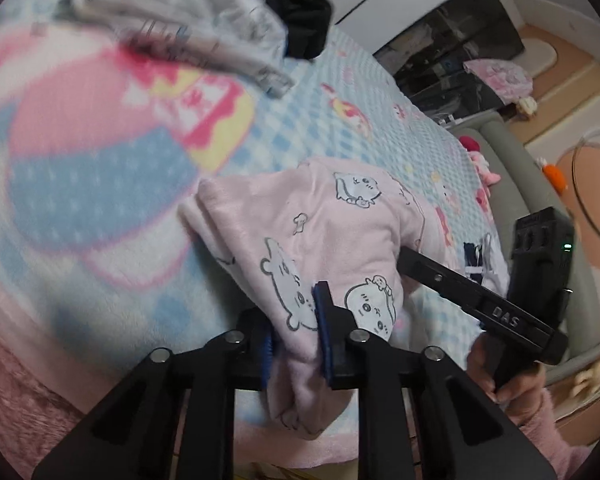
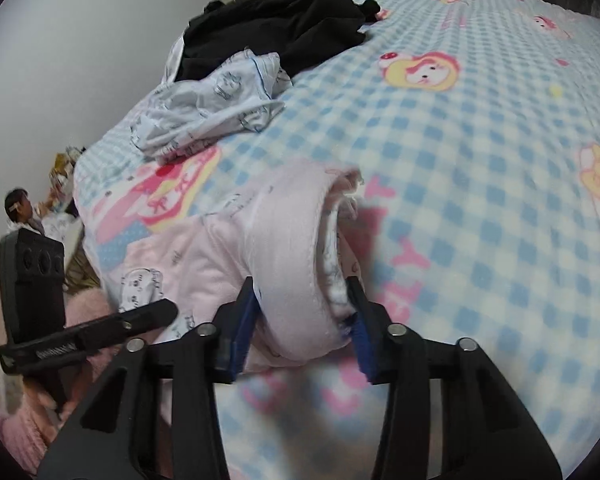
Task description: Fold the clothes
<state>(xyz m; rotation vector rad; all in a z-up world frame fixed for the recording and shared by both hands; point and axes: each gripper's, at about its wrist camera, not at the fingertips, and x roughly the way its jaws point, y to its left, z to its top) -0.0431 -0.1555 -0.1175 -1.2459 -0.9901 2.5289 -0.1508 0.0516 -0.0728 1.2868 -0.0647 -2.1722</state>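
Note:
A pink fleece garment (image 1: 340, 232) printed with small cartoon animals lies bunched on the blue checked blanket (image 2: 480, 184). My left gripper (image 1: 296, 336) is shut on a fold of it, the cloth squeezed between the blue pads (image 1: 324, 328). In the right wrist view a thick rolled band of the same pink garment (image 2: 292, 248) fills the gap of my right gripper (image 2: 300, 320), with both blue pads against it. The right gripper (image 1: 472, 296) also shows in the left wrist view, its finger reaching into the cloth from the right. The left gripper (image 2: 100, 332) appears low on the left in the right wrist view.
A crumpled white garment with blue print (image 2: 208, 104) and a black garment (image 2: 284, 20) lie farther back on the bed. The grey bed edge (image 1: 512, 168) with plush toys runs along the right. A person (image 2: 20, 208) sits beyond the bed's far corner.

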